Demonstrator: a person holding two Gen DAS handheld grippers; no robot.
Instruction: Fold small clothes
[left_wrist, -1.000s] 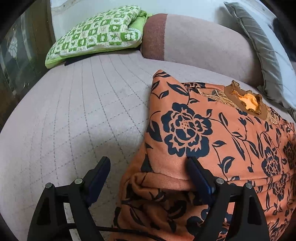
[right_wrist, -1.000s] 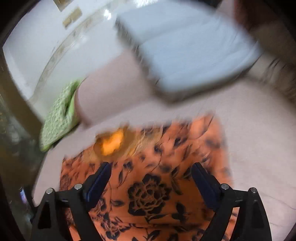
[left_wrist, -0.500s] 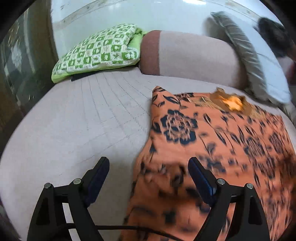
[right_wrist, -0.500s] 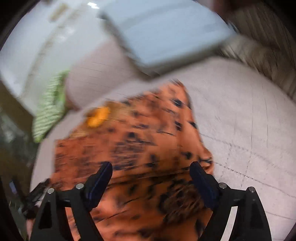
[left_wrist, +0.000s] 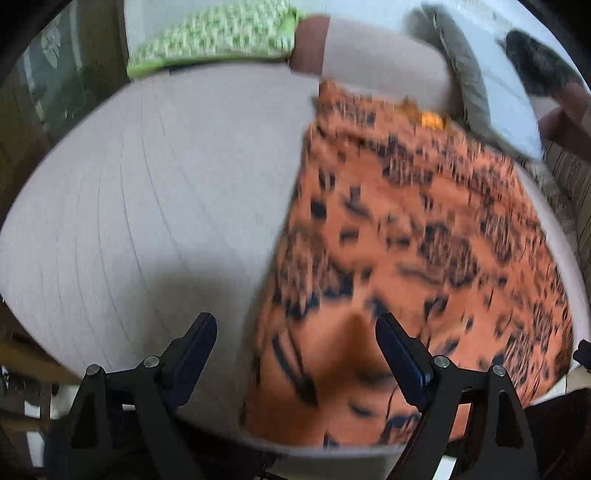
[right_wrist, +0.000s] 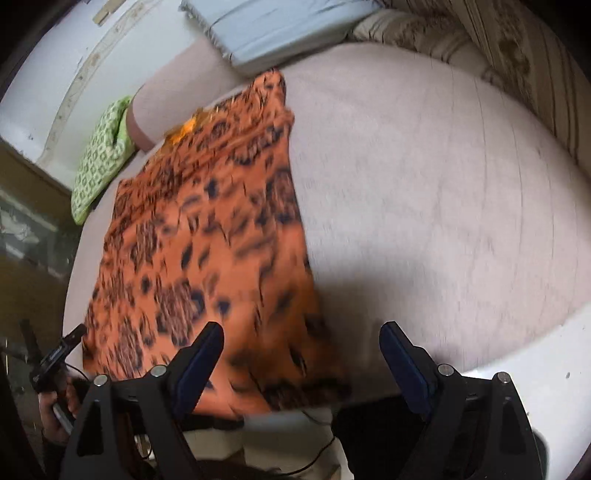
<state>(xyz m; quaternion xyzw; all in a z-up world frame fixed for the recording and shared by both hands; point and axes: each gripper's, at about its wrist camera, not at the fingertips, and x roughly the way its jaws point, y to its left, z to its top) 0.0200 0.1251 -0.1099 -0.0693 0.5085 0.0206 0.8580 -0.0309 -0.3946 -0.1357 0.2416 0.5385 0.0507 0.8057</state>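
An orange garment with a dark floral print lies spread flat on a pale pink quilted bed, its neckline toward the far bolster. It also shows in the right wrist view, blurred. My left gripper is open and empty, above the garment's near left edge. My right gripper is open and empty, above the garment's near right corner by the bed's front edge. The left gripper also shows at the far left of the right wrist view.
A green patterned pillow and a pink bolster lie at the bed's far side. A grey-white cushion sits at the far right. A striped cushion lies at the right. Bare bed surface lies right of the garment.
Both grippers have pulled back toward the bed's near edge and risen. The folded-up lower hem now lies flat; more of the garment and bed shows.
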